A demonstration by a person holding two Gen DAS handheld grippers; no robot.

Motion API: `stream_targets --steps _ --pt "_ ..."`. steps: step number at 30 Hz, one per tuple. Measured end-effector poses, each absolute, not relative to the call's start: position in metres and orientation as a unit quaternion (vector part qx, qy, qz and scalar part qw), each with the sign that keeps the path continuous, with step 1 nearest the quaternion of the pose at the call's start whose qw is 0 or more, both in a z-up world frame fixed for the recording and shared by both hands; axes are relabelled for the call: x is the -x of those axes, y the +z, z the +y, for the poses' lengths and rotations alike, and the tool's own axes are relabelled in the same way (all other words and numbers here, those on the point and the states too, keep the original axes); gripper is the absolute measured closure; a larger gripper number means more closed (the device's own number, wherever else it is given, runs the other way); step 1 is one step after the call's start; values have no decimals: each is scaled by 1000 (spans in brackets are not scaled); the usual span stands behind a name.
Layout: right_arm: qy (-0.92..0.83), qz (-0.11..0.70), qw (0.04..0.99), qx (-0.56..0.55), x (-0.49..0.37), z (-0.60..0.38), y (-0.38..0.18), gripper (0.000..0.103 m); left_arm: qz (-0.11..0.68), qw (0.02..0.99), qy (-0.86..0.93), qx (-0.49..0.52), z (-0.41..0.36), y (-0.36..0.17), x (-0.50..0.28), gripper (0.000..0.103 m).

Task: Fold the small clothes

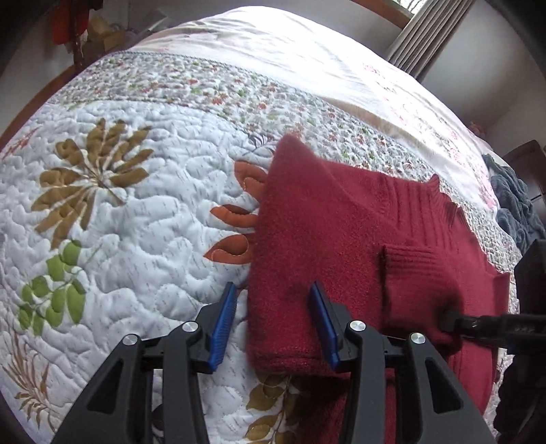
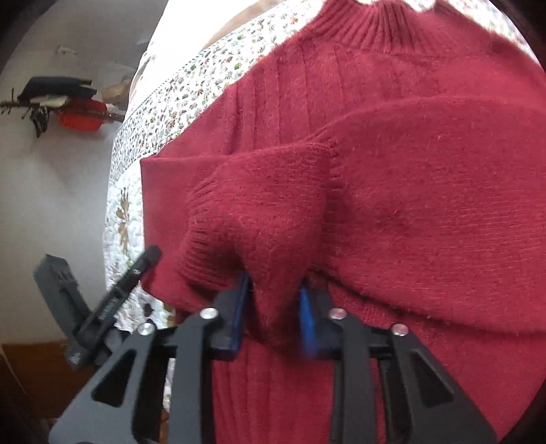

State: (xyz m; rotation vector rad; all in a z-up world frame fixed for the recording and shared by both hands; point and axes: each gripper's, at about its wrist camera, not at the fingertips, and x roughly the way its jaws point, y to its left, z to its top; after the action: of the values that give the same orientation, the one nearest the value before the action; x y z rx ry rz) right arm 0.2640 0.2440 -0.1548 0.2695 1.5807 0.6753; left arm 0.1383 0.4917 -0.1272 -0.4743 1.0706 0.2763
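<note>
Between my right gripper's (image 2: 273, 307) blue pads (image 2: 239, 304) sits a pinch of red knit: they have closed partway on a bunched fold of the sweater (image 2: 392, 205), just beside the ribbed cuff (image 2: 201, 252) of a sleeve, though fuzz hides the pad tips, so how firmly they bite is only my reading. My left gripper (image 1: 273, 328) is spread wide and grips nothing; its right pad (image 1: 322, 324) lies against the sweater's (image 1: 341, 246) near-left corner, its left pad (image 1: 223, 328) over bare quilt (image 1: 136, 222). The sweater lies on the quilt on the bed, partly folded, a sleeve crossed over the chest and the collar (image 2: 385, 24) pointing away from me. I judge it light, soft and limp, with a fluffy nap that should give the pads good friction but will stretch and sag if lifted from one point. A double layer at a folded edge or the ribbed hem looks the surest hold, with both grippers well apart so the fold carries flat. Much is hard to read: the lower hem is hidden under both rigs, the far sleeve is out of sight, and motion blur softens the right-hand edge in the left view. A blue-grey heap (image 1: 515, 205) at the bed's far right may be more laundry; I cannot tell. Dark and red things (image 2: 71, 106) on the wall are too small to name.
</note>
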Motion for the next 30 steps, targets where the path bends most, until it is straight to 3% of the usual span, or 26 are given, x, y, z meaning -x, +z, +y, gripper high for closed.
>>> stream_targets --steps 11,25,30 --pt "310 605 729 -80 -283 180 -68 87 471 855 87 198 439 -95 -173 58" --pt "227 652 721 -65 -300 143 -156 83 524 832 99 154 408 -143 -198 59" --pt "225 617 753 -23 -292 133 -120 57 518 836 94 156 409 -129 -194 59"
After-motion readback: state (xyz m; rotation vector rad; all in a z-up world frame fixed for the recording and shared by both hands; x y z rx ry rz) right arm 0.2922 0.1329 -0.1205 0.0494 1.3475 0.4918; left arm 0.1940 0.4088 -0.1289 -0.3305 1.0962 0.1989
